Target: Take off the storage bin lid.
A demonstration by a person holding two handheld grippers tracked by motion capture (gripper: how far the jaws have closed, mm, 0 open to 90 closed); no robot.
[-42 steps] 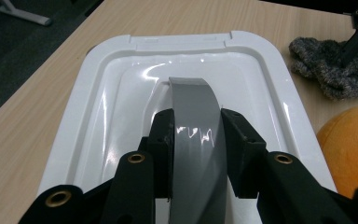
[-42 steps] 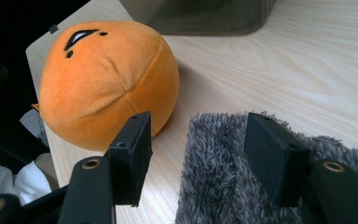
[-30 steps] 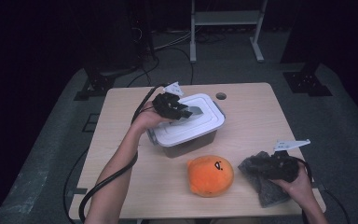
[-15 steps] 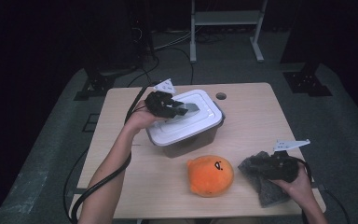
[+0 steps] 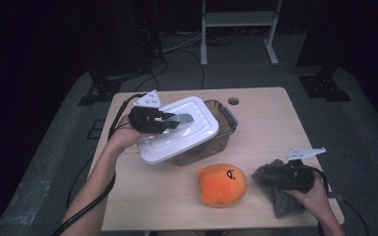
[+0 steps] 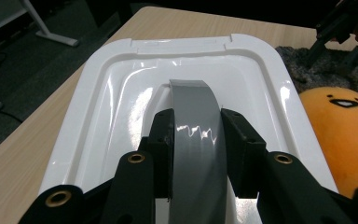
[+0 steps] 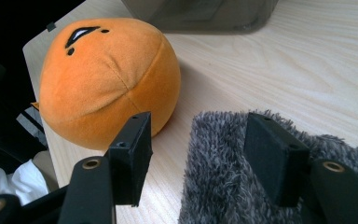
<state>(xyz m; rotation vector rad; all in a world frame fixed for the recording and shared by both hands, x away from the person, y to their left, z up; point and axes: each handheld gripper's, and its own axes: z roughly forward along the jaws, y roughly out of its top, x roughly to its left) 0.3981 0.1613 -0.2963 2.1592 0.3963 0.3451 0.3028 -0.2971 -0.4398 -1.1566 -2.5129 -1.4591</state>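
From the high view, your left gripper [image 5: 170, 121] was clamped on the grey handle [image 5: 183, 118] of the white lid [image 5: 187, 130], holding that lid tilted over the clear container [image 5: 215, 132] — the lid's edge at 3 o'clock overlapped the container's open top, while the edge at 9 o'clock hung lower, toward the wooden table [image 5: 266, 128]. At 5 o'clock from the container sat the orange plush toy [image 5: 222, 184], and at 3 o'clock from that toy your right gripper [image 5: 275, 173] rested over the grey fuzzy cloth [image 5: 280, 199] near the table's front right corner.

In the left gripper view, both black jaws pressed against the sides of the grey handle [image 6: 196, 140], closed firmly on it. The white lid [image 6: 116, 98] stretched away toward 12 o'clock, and the orange plush toy [image 6: 345, 126] showed at 3 o'clock, with the grey fuzzy cloth [image 6: 307, 70] beyond it at 2 o'clock.

In the right gripper view, your jaws stood wide apart — one at 7 o'clock over bare table, the other at 4 o'clock on the grey fuzzy cloth [image 7: 223, 177], not pinching it. The orange plush toy [image 7: 107, 74] lay at 10 o'clock, and the clear container [image 7: 200, 11] sat at 12 o'clock.
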